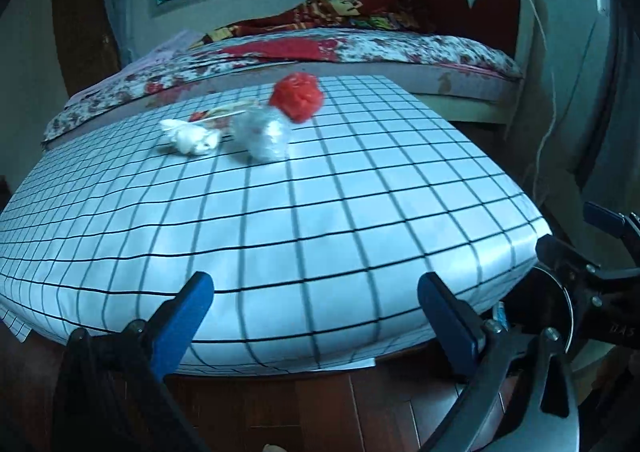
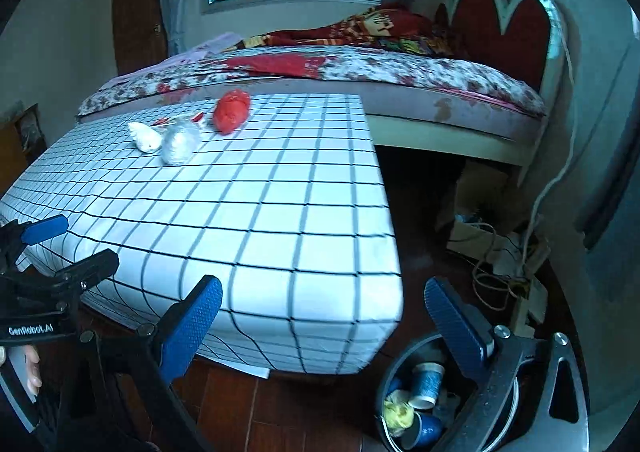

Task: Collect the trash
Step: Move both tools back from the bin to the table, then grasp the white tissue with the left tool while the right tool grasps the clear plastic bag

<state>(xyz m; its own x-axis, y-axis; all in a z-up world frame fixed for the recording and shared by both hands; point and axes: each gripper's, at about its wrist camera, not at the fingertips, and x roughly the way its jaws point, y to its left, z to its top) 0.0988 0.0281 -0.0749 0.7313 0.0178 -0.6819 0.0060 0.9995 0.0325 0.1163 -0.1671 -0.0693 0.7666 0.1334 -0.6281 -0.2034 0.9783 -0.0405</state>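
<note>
Table: low one with a white black-grid cloth (image 1: 304,211), sitting right in front of the bed (image 1: 360,51).
Trash on the table: all bunched at the far end. Red crumpled plastic wad (image 1: 297,95), a clear/silvery balled-up bag (image 1: 262,133) touching it on the near side, and a white scrunched tissue (image 1: 192,136) just to the left of that. Some thin stick and a bit of red wrapper behind them, too blurry to say more.
Left gripper (image 1: 316,306): blue pads spread wide, nothing between them, hanging over the near edge of the table, well away from the trash.
Right gripper (image 2: 324,308): same deal, splayed and empty, off the table's near right corner.
Bin (image 2: 404,380): on the wood floor under the right gripper, with blue paper cups (image 2: 428,382) and something yellow (image 2: 398,414) inside.
Person: just some fingers (image 2: 34,368) on the left handle.
</note>
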